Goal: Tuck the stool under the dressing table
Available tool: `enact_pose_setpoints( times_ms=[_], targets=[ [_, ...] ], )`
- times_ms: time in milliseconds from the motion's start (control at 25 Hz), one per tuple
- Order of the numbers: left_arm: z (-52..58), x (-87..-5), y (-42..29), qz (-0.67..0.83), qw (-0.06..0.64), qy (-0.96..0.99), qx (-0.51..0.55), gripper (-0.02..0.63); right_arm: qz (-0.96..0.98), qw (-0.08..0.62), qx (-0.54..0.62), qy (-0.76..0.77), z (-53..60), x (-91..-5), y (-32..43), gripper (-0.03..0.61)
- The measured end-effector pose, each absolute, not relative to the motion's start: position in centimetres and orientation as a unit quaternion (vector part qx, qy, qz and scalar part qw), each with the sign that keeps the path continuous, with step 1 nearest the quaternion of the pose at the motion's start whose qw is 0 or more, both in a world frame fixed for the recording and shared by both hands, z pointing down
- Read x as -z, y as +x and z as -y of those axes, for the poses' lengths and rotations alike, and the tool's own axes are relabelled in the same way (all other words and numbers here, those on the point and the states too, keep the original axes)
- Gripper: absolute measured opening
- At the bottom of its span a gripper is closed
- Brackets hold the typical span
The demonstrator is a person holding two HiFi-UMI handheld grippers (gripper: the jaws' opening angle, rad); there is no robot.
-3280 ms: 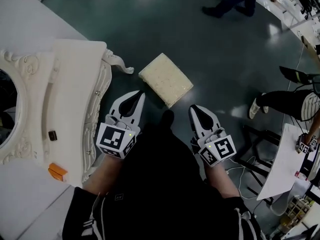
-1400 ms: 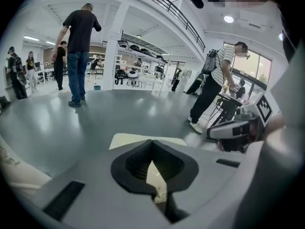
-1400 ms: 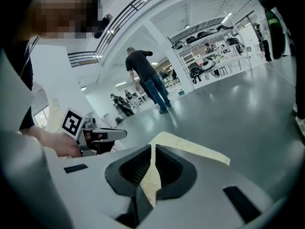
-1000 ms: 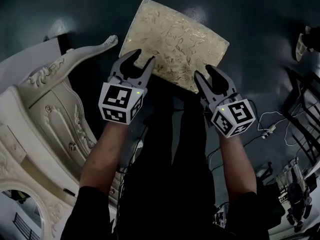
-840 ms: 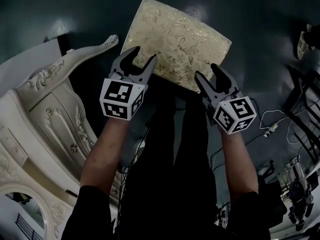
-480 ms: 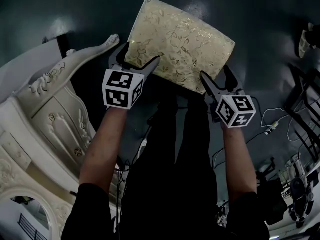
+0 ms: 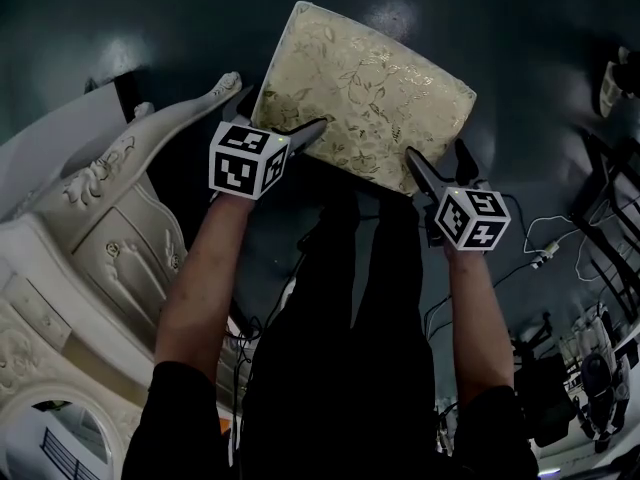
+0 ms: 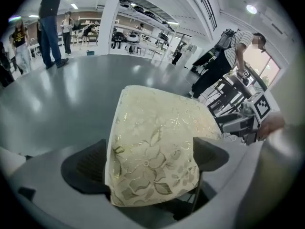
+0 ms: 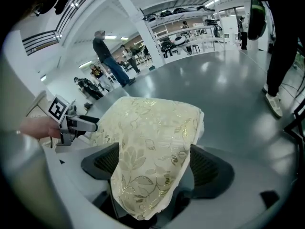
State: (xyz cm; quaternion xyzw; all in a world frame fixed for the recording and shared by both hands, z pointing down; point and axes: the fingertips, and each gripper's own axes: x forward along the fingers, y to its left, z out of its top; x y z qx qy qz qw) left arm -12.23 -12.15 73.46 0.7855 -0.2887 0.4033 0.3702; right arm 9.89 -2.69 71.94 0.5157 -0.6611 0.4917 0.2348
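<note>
Forearms [image 7: 205, 268] fill the bottom of my head view, each ending in a marker cube [image 7: 248, 158]. Just past the cubes, the left gripper [image 7: 285, 118] sits at the near left corner of the stool [image 7: 370, 78] and the right gripper [image 7: 437, 158] at its near right corner.

Both pairs of jaws have just been opening and now stand about as wide as they go. In the left gripper view the stool's cream cushion [image 8: 152, 142], patterned with gold flowers, pokes in between the two dark pads and takes up nearly the whole gap. I see no squeeze on the fabric, so I read that claw as spread around the corner and gripping nothing. The right gripper view shows the same: a cushion corner hangs between the spread pads, close to both, and is not clamped.

The stool stands on the dark floor [image 7: 150, 18], tilted across my view. Its left edge is just beside the curled foot of the white carved dressing table [image 7: 110, 198], which fills the left side. It is not yet under the table. A cable [image 7: 545, 258] trails on the floor to the right. Far off, the gripper views show people [image 8: 50, 23] standing in the hall.
</note>
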Motion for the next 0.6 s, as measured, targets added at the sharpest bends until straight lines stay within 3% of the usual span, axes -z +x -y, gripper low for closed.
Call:
enact_pose_setpoints(
  times_ms=[600],
  targets=[
    [12.4,-77.0,-12.1,0.208,0.442,0.765,-0.421,0.589,0.597,0.18,-0.577,0.528,2.4,-75.4,10.3,0.44]
  ],
)
